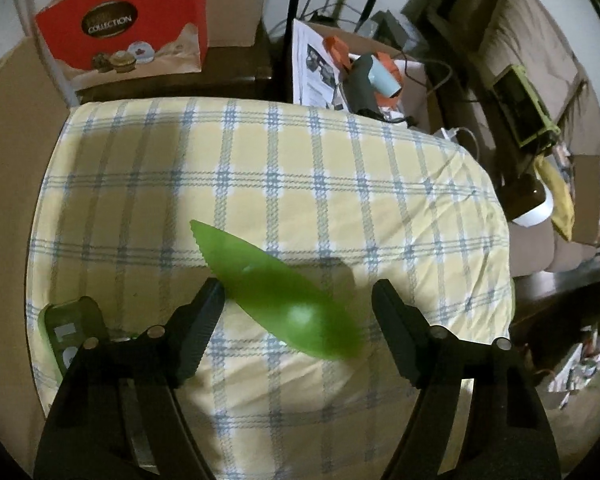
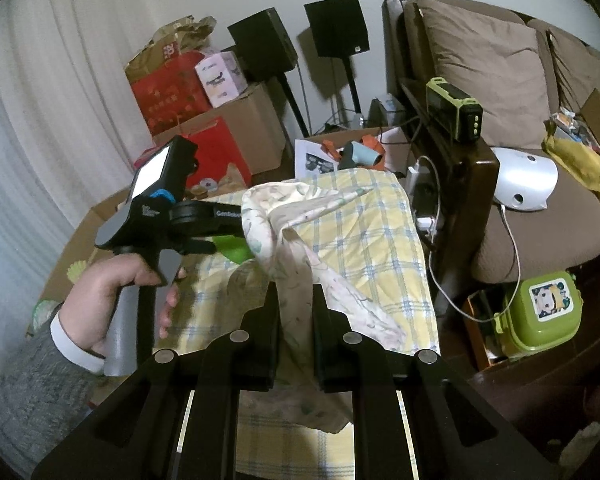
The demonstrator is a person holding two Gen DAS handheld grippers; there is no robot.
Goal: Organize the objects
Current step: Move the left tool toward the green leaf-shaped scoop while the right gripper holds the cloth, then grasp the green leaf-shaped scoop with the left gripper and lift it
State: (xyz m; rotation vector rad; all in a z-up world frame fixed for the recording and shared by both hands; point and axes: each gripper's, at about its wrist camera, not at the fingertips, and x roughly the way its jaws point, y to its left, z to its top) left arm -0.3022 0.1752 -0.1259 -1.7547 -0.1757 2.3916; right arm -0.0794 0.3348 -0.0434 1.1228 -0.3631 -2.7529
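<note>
Hovering above the yellow plaid bench [image 1: 300,184], the left tool [image 1: 298,292] has its jaws spread wide, with a green plastic knife [image 1: 276,292] blurred between them. The knife touches the left jaw and clears the right one; whether it rests on the cloth cannot be told. Its long axis runs diagonally, serrated tip toward the far left, broad handle toward the near right. The right tool [image 2: 296,296] is raised and clamped on a pale floral cloth [image 2: 300,216] that drapes over the bench. A hand [image 2: 112,288] grips the left tool's handle. A green lunch box [image 2: 540,312] sits closed on the floor.
</note>
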